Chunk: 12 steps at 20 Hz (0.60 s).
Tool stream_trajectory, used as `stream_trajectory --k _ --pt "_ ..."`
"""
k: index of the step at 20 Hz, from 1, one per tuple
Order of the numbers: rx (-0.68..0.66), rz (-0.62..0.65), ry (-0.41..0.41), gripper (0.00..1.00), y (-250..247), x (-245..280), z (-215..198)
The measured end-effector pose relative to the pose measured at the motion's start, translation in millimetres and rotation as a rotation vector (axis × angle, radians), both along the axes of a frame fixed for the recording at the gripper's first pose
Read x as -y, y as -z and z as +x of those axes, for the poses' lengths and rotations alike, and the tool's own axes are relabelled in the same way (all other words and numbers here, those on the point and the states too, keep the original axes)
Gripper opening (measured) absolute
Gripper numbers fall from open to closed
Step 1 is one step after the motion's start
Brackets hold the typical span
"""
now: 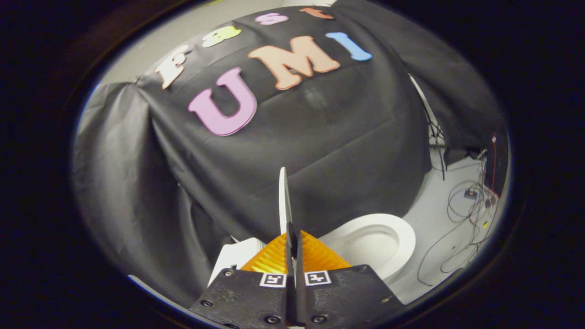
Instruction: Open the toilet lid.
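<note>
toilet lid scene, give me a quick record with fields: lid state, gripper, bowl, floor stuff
lid state: toilet lid raised, seen edge-on, standing up from between the fingers
gripper: gripper shut on the lid's edge, both fingers pressing it
bowl: toilet seat and bowl uncovered, just beyond the fingers to one side
tank: white tank beside the fingers, against the black cloth wall
floor stuff: loose cables on the pale floor past the bowl

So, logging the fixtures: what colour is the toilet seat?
White; the toilet seat shows best in the gripper view.
</note>
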<state>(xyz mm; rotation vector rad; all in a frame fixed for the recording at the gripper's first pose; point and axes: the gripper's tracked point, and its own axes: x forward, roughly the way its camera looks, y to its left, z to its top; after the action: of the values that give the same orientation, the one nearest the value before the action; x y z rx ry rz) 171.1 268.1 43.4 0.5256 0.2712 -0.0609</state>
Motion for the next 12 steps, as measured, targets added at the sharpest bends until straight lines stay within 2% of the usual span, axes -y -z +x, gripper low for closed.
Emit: stream_trajectory --k 3,7,12 --pt "0.028 -0.069 -0.044 0.0 -10.5 -31.6 1.6" --pt "0.065 -0.225 -0.119 0.0 -19.9 -75.1 5.5" --pt "0.096 -0.325 -0.237 0.0 -20.5 -121.3 7.5"
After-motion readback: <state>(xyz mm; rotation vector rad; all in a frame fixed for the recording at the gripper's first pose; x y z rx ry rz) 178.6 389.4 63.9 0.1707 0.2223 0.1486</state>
